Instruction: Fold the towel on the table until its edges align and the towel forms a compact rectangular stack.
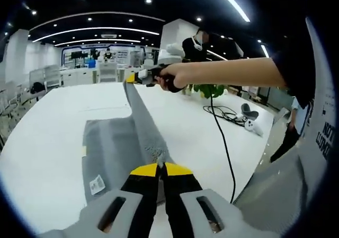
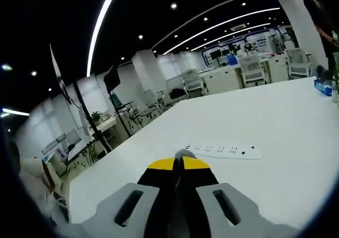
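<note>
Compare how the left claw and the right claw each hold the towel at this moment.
The left claw pinches the grey towel low, close above the white table; the right claw holds its corner lifted, pulling the edge up taut. In the left gripper view much cloth shows past the left claw; in the right gripper view only a small grey tuft shows at the right claw's tips. Both are shut on the towel.

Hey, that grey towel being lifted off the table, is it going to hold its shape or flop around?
Likely floppy: the towel sags in a ridge between the left hand-held gripper and the right hand-held gripper. Probably light, since pinched edges carry it. Its free part drapes flat on the table.
</note>
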`<state>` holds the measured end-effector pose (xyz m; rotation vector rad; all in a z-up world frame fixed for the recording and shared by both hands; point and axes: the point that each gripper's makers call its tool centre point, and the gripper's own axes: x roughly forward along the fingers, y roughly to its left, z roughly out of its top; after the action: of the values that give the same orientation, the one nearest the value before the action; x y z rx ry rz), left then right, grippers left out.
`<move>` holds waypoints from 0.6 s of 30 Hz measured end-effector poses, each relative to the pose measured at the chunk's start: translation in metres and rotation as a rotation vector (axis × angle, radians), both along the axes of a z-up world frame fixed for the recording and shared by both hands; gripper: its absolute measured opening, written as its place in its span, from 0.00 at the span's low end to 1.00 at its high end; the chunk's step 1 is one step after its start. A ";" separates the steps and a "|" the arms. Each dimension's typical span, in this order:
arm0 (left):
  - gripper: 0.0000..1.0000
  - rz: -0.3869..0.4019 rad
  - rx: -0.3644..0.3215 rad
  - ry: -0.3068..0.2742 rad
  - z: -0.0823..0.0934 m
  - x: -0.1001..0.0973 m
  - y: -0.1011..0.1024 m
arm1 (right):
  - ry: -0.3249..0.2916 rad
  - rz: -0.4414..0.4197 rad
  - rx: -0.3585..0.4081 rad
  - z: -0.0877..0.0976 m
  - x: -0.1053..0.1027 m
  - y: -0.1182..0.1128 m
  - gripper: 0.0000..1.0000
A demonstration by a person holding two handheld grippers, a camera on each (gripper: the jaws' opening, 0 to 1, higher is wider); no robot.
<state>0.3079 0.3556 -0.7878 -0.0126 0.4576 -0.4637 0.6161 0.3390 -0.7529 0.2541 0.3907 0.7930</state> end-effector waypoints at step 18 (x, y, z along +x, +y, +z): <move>0.03 0.189 -0.004 0.037 -0.023 -0.004 0.071 | -0.037 0.038 -0.006 -0.005 -0.001 0.068 0.00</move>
<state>0.3044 0.4266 -0.8105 -0.0675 0.4869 -0.2792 0.6148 0.4072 -0.7580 0.2268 0.3643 0.8322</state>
